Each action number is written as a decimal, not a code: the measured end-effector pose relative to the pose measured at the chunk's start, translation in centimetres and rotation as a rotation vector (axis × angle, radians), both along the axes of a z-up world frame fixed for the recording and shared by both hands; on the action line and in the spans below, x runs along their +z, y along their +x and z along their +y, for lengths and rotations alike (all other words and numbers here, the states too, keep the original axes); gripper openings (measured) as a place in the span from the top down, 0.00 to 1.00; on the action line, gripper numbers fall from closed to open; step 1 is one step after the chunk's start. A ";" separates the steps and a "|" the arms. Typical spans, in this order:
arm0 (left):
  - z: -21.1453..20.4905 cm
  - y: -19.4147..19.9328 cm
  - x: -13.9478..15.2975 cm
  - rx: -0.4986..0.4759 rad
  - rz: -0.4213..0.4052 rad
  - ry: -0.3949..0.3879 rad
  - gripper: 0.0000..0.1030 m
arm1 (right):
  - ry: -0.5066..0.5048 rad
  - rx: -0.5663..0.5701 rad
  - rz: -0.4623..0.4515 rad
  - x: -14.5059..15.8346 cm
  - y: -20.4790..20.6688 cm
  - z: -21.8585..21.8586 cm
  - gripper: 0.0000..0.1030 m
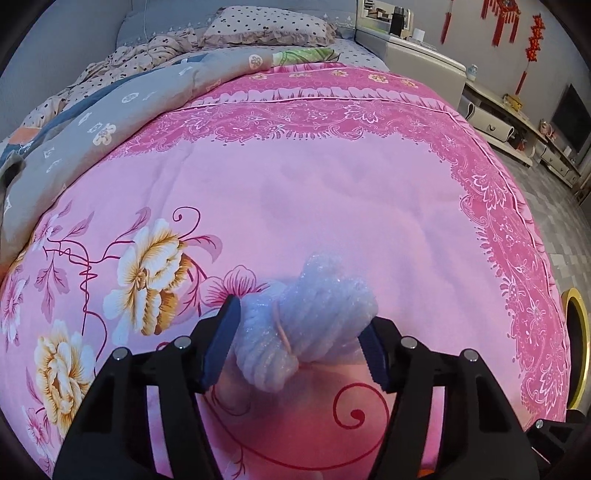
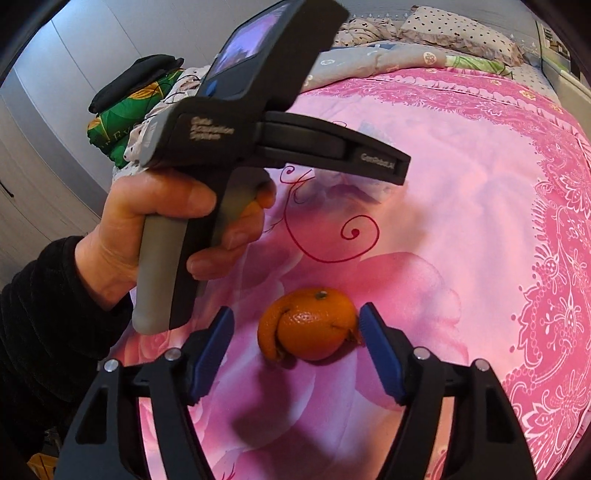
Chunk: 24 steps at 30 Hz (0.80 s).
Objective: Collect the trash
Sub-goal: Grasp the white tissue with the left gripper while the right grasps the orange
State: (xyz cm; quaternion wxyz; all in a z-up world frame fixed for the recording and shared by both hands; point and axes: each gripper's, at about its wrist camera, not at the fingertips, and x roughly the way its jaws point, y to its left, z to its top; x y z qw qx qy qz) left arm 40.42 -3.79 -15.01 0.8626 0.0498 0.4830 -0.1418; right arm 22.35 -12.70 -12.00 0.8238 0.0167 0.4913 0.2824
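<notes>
Your left gripper (image 1: 301, 347) sat low over a pink floral quilt (image 1: 314, 192) that covered the bed; its two blue-padded fingers (image 1: 221, 347) were spread apart, one on each side of a crumpled bundle of bubble wrap (image 1: 303, 332); the bundle was tied round its middle with a thin orange rubber band (image 1: 282, 332) and lay on the quilt between the pads, which looked to be against its sides or just beside them, though you could not tell whether they pressed it; your right gripper (image 2: 297, 350) was also spread wide, and between its fingers, on the same quilt, lay an orange peel (image 2: 310, 325) curled into a near-ball shape with a loose strip at its left edge; the right-hand pad sat just beside the peel and the left-hand pad stood clear of it; in the right wrist view your left hand (image 2: 162, 225), in a dark sleeve, gripped the grey handle of the left gripper's black body, above and to the left of the peel; at the head of the bed lay a polka-dot pillow (image 1: 266, 26) and a rumpled grey blanket (image 1: 122, 107); a folded green cloth (image 2: 125, 118) sat at the bed's far left edge; a white cabinet (image 1: 424, 66) stood beside the bed.
</notes>
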 end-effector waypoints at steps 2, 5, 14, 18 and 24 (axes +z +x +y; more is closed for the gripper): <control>-0.2 0.3 -0.4 0.004 0.004 0.013 0.50 | -0.006 0.000 -0.004 -0.1 0.2 0.0 0.45; 0.5 0.4 -0.3 0.023 0.007 -0.013 0.56 | -0.012 -0.005 0.013 -0.7 0.4 -0.2 0.50; 1.4 0.1 0.5 0.048 0.002 -0.050 0.69 | 0.006 0.007 0.035 -0.3 0.3 0.0 0.66; 1.6 -0.5 1.3 0.049 -0.001 -0.045 0.87 | 0.015 0.012 0.038 0.1 -0.2 0.0 0.69; 2.5 -2.0 2.7 0.062 -0.014 -0.027 0.86 | 0.040 0.002 0.028 1.8 -1.5 -1.0 0.70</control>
